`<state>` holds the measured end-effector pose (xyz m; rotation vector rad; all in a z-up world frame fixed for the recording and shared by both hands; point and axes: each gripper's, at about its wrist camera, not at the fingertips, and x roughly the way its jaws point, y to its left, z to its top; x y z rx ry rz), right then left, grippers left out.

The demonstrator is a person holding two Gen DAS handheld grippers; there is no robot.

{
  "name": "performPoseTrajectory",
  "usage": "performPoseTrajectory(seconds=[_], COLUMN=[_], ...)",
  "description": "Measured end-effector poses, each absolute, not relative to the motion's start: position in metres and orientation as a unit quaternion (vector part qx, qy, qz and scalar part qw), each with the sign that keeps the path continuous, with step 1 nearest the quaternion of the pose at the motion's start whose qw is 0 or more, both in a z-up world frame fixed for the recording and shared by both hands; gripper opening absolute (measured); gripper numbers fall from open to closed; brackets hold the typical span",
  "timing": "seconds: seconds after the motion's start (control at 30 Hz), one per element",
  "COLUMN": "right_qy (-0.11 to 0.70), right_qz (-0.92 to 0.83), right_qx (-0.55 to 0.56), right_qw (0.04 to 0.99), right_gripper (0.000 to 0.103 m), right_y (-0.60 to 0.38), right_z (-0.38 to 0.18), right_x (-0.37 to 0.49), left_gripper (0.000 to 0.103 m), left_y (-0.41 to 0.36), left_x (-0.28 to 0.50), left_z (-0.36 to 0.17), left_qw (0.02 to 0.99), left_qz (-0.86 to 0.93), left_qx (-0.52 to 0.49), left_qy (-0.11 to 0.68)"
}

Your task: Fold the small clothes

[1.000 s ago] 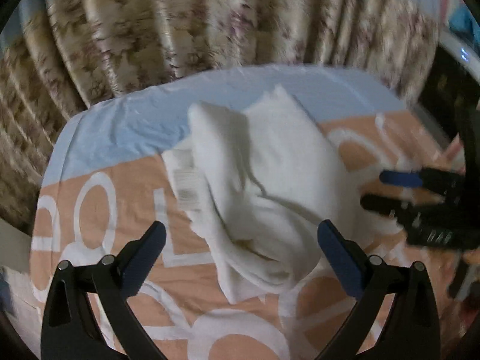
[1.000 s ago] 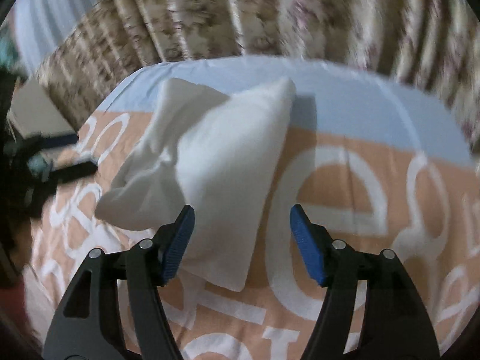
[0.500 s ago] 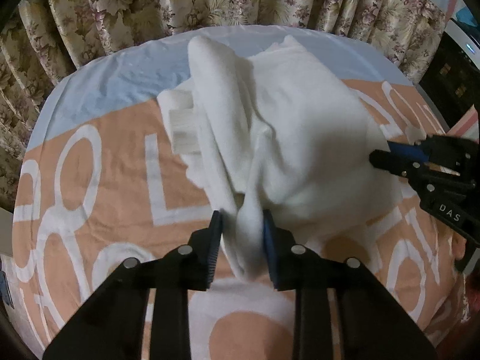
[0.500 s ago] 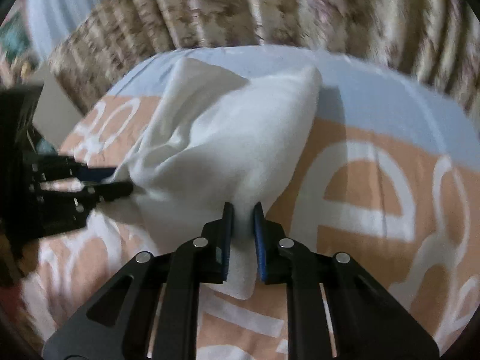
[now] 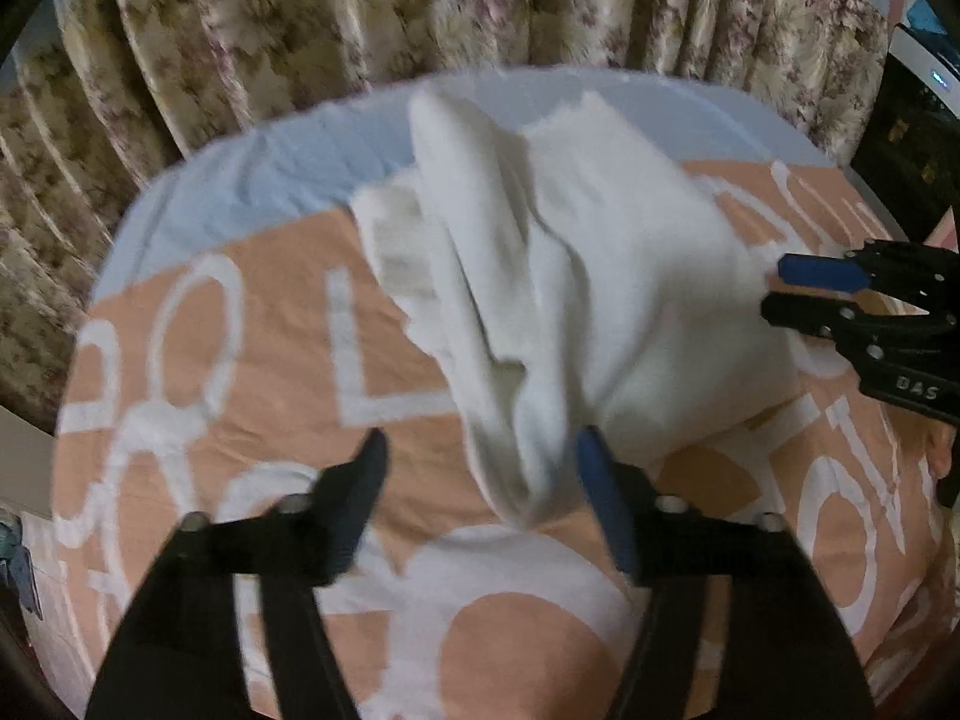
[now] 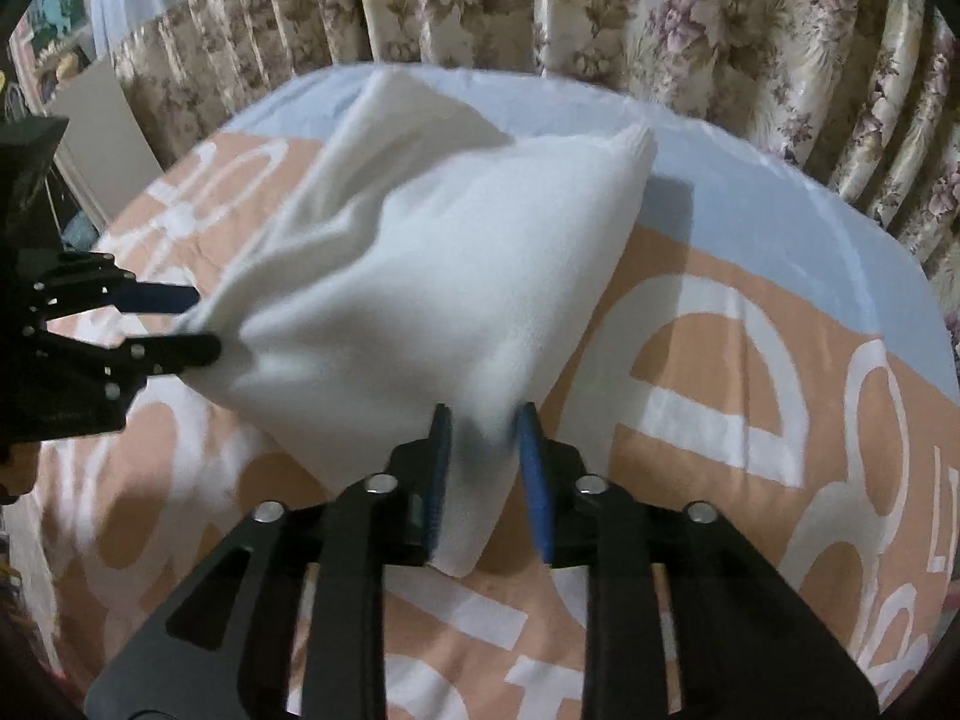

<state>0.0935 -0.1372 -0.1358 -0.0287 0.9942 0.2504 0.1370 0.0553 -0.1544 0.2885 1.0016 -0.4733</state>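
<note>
Both grippers, clamped on the cloth half a second ago, now have their jaws parting.

Left gripper [image 5: 480, 456]: jaws opening, well apart; the cloth's hanging fold sits between them, close against the blue pad on the right, clear of the pad on the left. Whether that right pad touches the fabric cannot be told through the motion blur. Lower arms run off the picture's bottom edge.

Right gripper [image 6: 483, 438]: jaws opening, a narrow gap; a corner of the cloth lies between the pads [image 6: 533, 468], its tip hanging below them. Fabric at the fingertips is smeared, so contact is unclear.

White garment [image 5: 600, 276]: bunched and partly lifted, just ahead of both grippers, stretched between them. A ribbed section [image 5: 390, 252] shows beyond the left gripper, to its left; the garment's type is hard to make out.

Bedcover [image 5: 270, 360]: orange with white lettering, pale blue band at the far side, under the garment; letters partly covered by cloth and grippers.

Floral curtain [image 6: 600, 6]: behind the bed, far from both grippers, blurred in the left view.
</note>
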Motion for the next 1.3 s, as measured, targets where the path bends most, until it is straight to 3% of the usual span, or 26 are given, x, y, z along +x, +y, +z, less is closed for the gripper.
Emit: performPoseTrajectory(seconds=[0.1, 0.27, 0.57, 1.0, 1.07, 1.13, 1.3], right_qy=[0.458, 0.454, 0.454, 0.458, 0.473, 0.479, 0.473], right_qz=[0.11, 0.093, 0.084, 0.092, 0.091, 0.088, 0.089], right_qx=[0.005, 0.013, -0.001, 0.038, 0.031, 0.019, 0.017], right_qw=[0.882, 0.886, 0.887, 0.883, 0.876, 0.873, 0.876], right_gripper=[0.047, 0.047, 0.047, 0.047, 0.037, 0.035, 0.038], right_y=[-0.145, -0.145, -0.136, -0.148, -0.148, -0.147, -0.15], right_z=[-0.123, -0.123, -0.128, -0.132, -0.14, -0.147, -0.144], right_x=[0.095, 0.112, 0.133, 0.173, 0.185, 0.19, 0.185], left_gripper=[0.075, 0.075, 0.077, 0.077, 0.077, 0.077, 0.078], left_y=[0.056, 0.034, 0.031, 0.041, 0.043, 0.046, 0.052], left_x=[0.151, 0.205, 0.277, 0.271, 0.27, 0.269, 0.263], left_z=[-0.138, -0.132, -0.171, -0.177, -0.178, -0.178, -0.169], left_qw=[0.853, 0.863, 0.862, 0.863, 0.862, 0.862, 0.857], left_qz=[-0.219, -0.197, -0.138, -0.137, -0.135, -0.135, -0.132], left_qx=[0.129, 0.132, 0.165, 0.18, 0.178, 0.172, 0.16], left_qy=[0.456, 0.446, 0.46, 0.452, 0.455, 0.458, 0.472])
